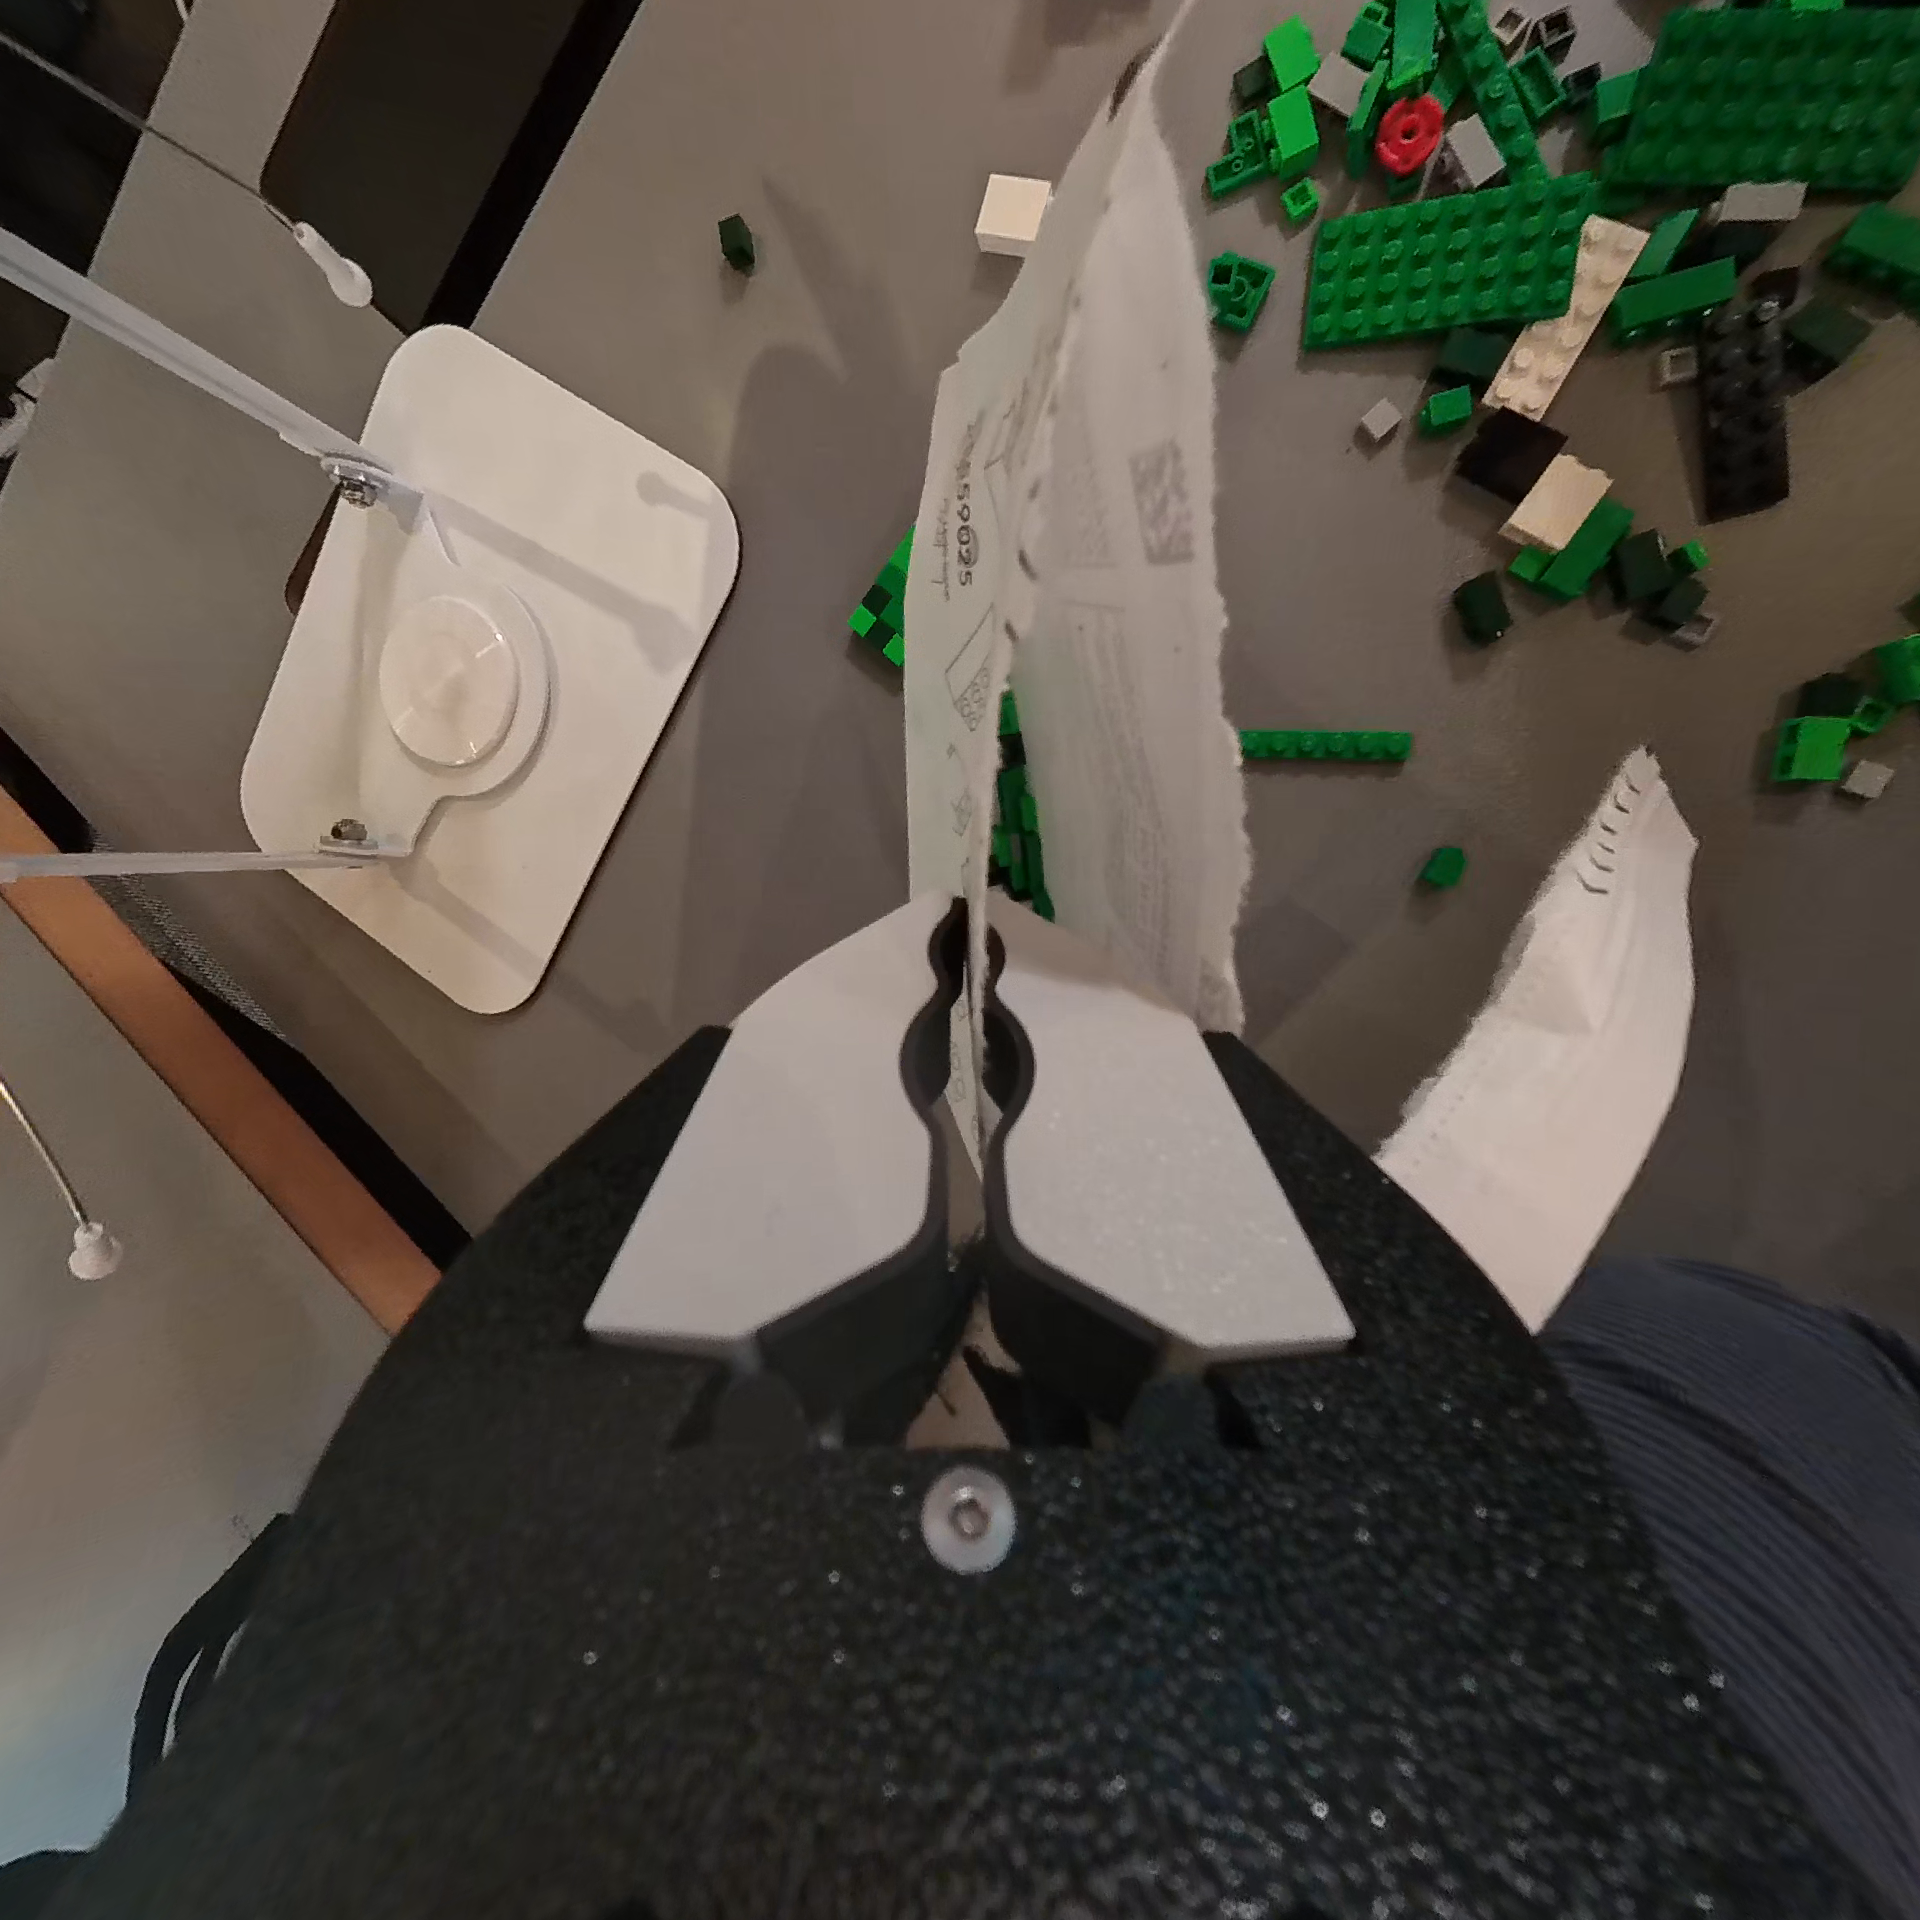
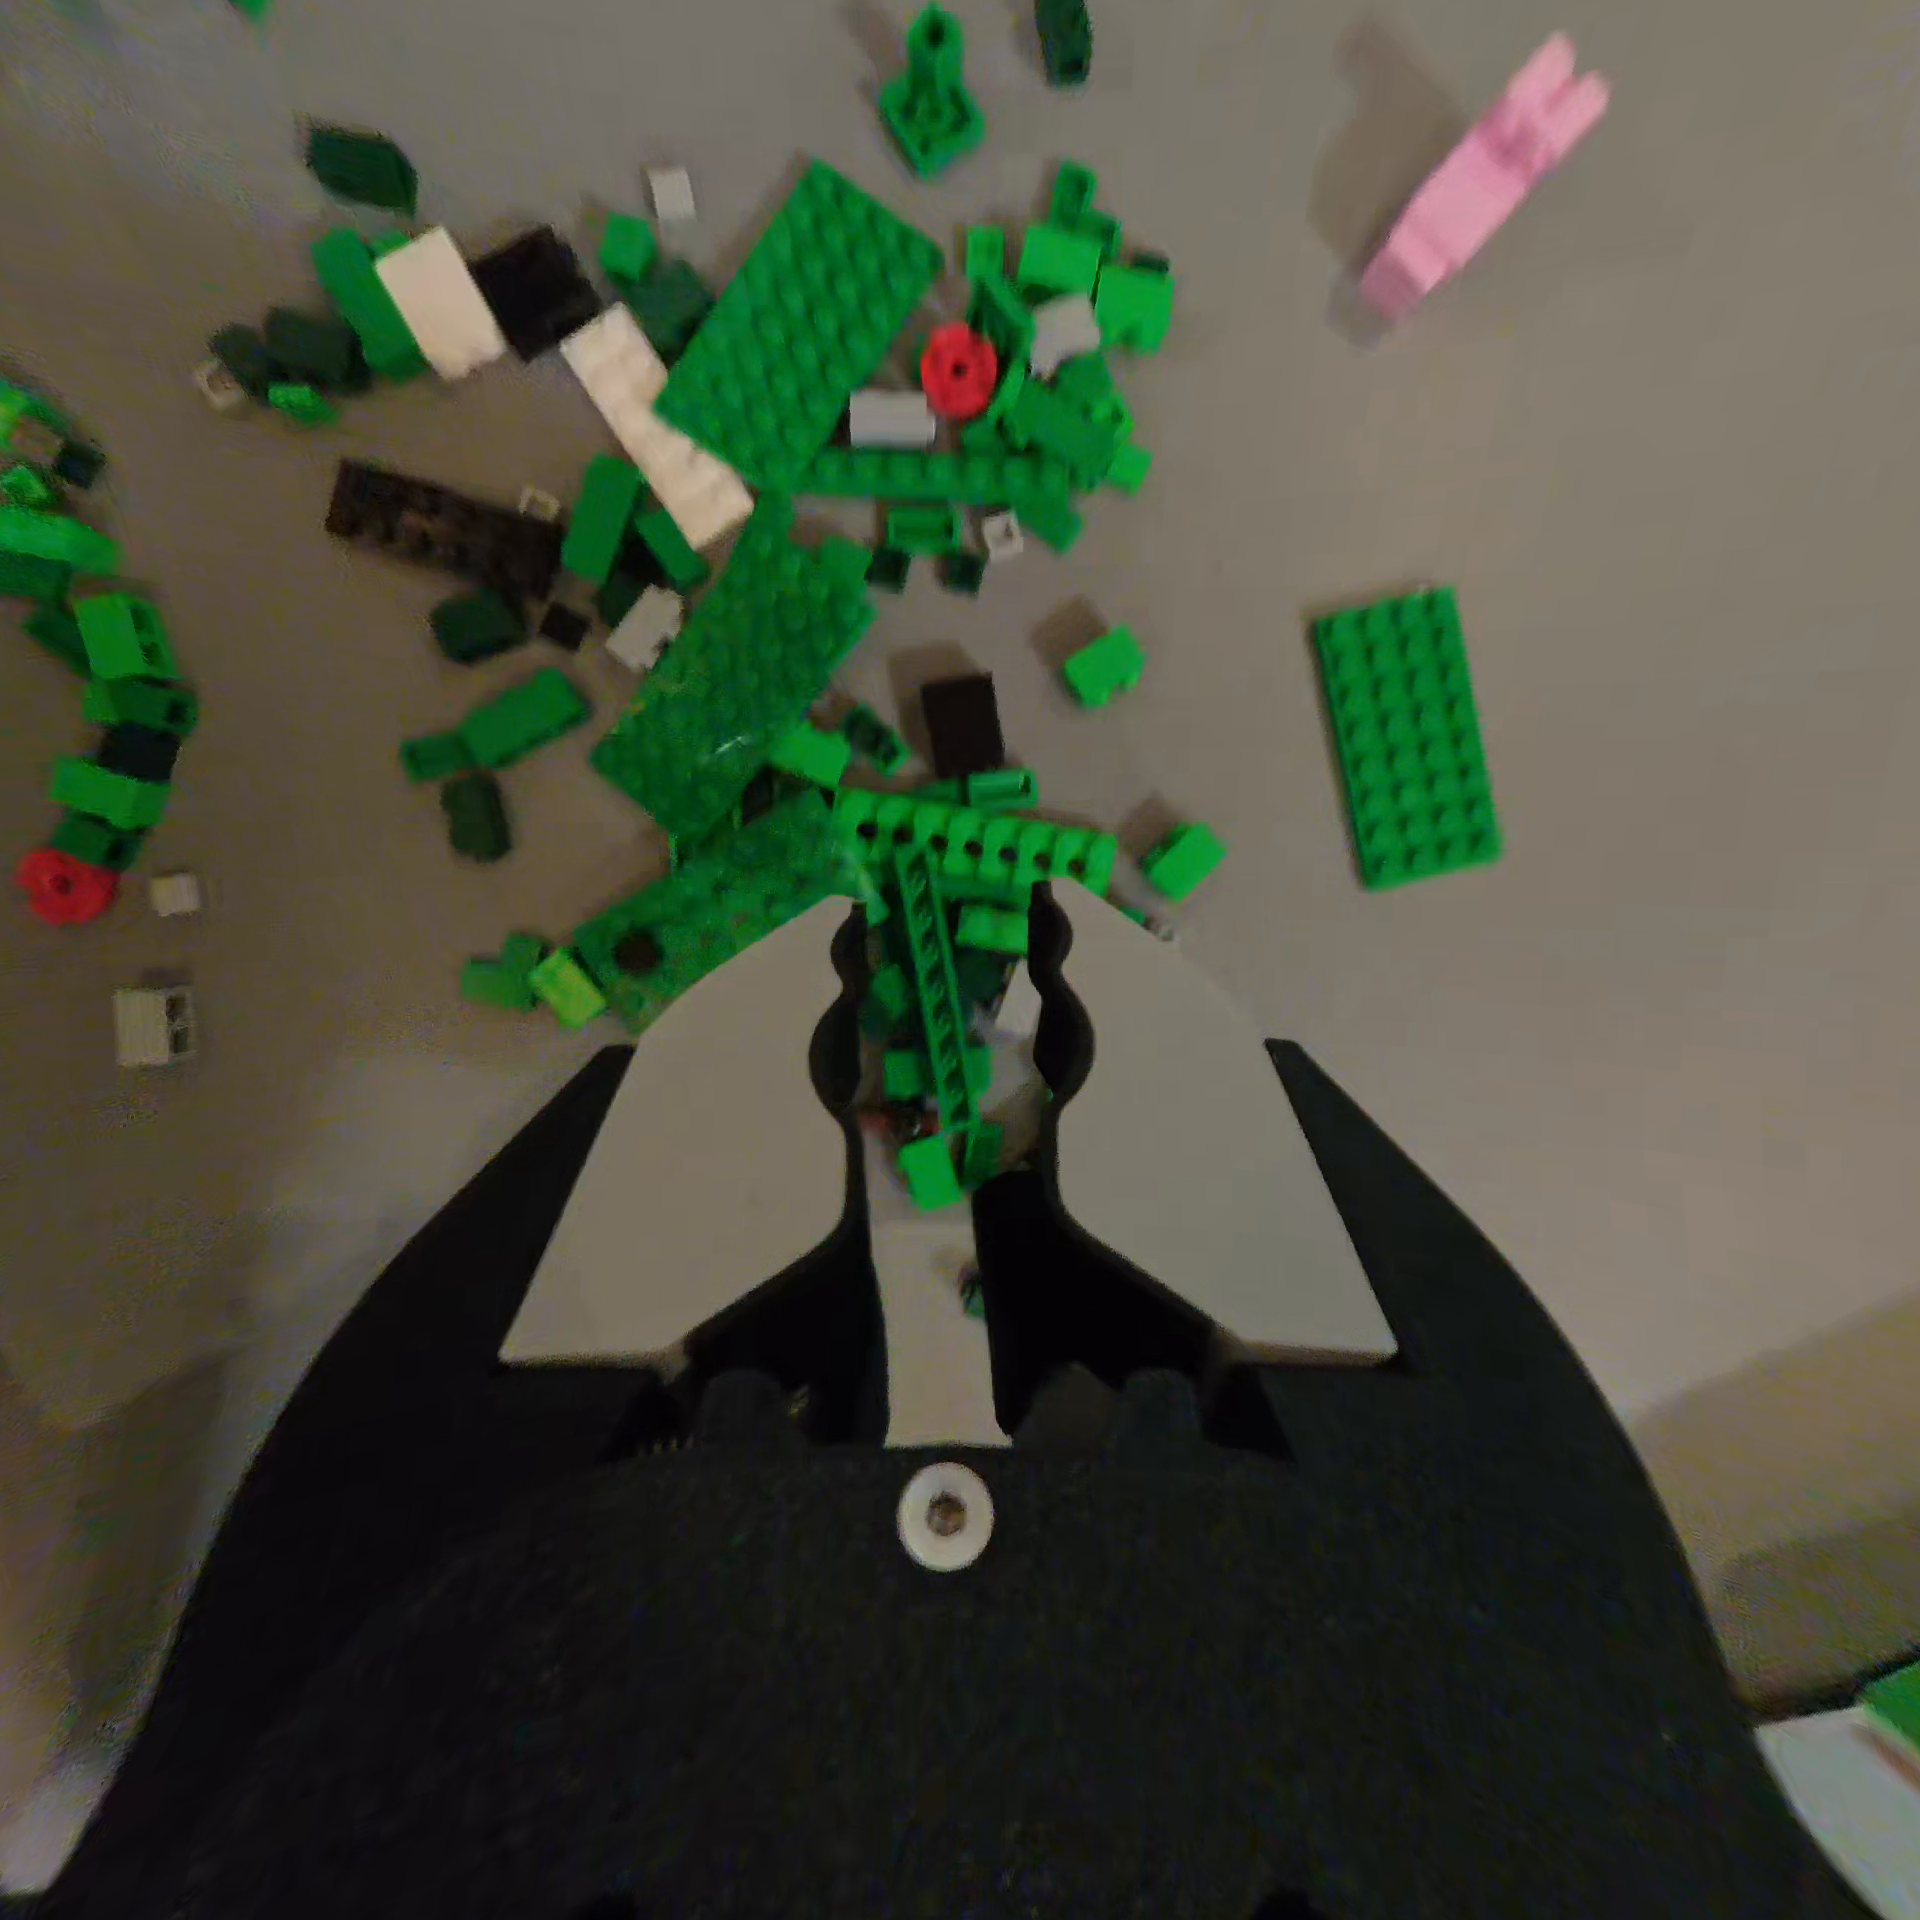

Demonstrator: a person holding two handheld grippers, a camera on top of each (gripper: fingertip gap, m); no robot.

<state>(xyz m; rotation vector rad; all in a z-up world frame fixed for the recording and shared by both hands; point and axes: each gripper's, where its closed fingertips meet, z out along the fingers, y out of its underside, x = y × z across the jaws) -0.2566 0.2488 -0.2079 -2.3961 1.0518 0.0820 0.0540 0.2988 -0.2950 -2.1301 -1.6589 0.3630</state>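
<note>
Black textured housing fills the foreground of both wrist views. On the left, our left gripper (image 1: pixel 971 925) is pinched tight on a torn white paper bag (image 1: pixel 1122 644), printed with grey diagrams; the sheet runs between the two pale fingers (image 1: pixel 821 1122) and rises edge-on away from the camera. Taking this bag as landmark, we see a white stand base (image 1: pixel 582 665) with a round disc and thin rods to its left on the grey table (image 1: pixel 810 208), a small white cube (image 1: pixel 1011 213) just beside its upper edge, and a second piece of white paper (image 1: pixel 1558 1039) to its lower right. A heap of green bricks (image 1: pixel 1455 260), with one red round piece (image 1: pixel 1408 133), lies to the bag's upper right.

On the right, blurred by motion, our right gripper (image 2: pixel 945 925) stands narrowly parted above a long green beam (image 2: pixel 935 997), which shows in the gap; we cannot tell whether they touch. Beyond it lie a green plate (image 2: pixel 1405 738), set apart to the right, and a pink block (image 2: pixel 1475 187).
</note>
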